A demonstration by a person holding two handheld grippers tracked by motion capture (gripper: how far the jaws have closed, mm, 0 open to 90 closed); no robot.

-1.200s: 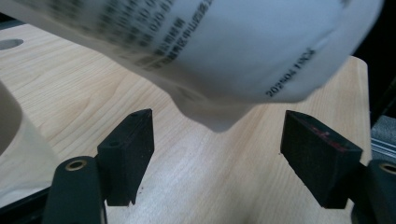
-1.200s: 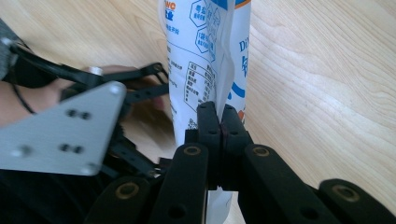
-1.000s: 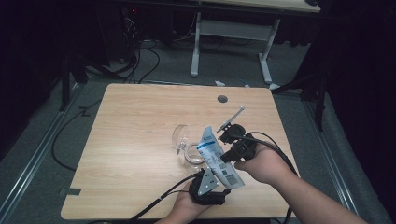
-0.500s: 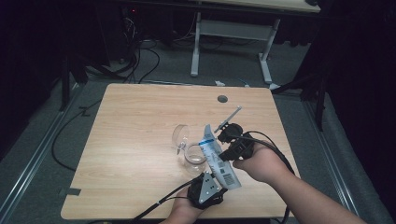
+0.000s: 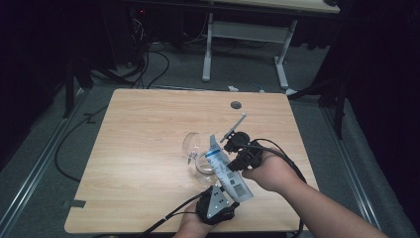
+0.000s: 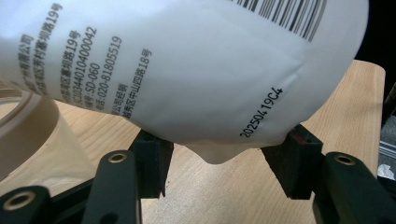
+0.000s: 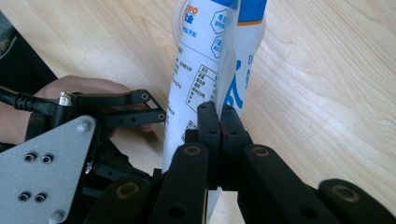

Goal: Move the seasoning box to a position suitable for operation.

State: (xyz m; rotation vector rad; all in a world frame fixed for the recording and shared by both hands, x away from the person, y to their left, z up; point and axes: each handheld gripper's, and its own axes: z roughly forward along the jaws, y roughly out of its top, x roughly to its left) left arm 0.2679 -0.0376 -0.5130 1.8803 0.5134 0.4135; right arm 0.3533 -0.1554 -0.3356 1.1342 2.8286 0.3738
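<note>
the white pouch [image 5: 227,171] w/ blue print and a barcode is hanging tilted over the counter [image 5: 143,129], near the front edge, a bit right of the middle. its upper end is leaning over the clear glass [image 5: 198,153], which is standing on the counter just behind and left of the pouch; whether the pouch is touching the glass rim, cannot tell.

the right gripper [image 5: 237,148] is coming from the right side, held in the person's right hand [image 5: 270,171]. in the right gripper view its jaws are pressed together on a thin edge of the pouch [image 7: 205,74], pinching it flat btw the two black pads.

the left gripper [image 5: 216,204] is sitting at the front edge of the counter, under the lower end of the pouch, w/ its grey three-cornered plate facing up. in the left gripper view its jaws are standing spread, one on each side of the rounded bottom of the pouch [image 6: 187,70]. the pouch is resting on top of them, touching both upper corners, but the pads are not squeezing it. these jaws have just been opening a little, w/ the pouch bottom btw them. the glass [image 6: 23,130] is appearing at the left of that view.

a thin stick-like object [image 5: 235,126] is lying on the counter behind the right gripper, pointing toward the far right corner. what it is, cannot tell.
</note>
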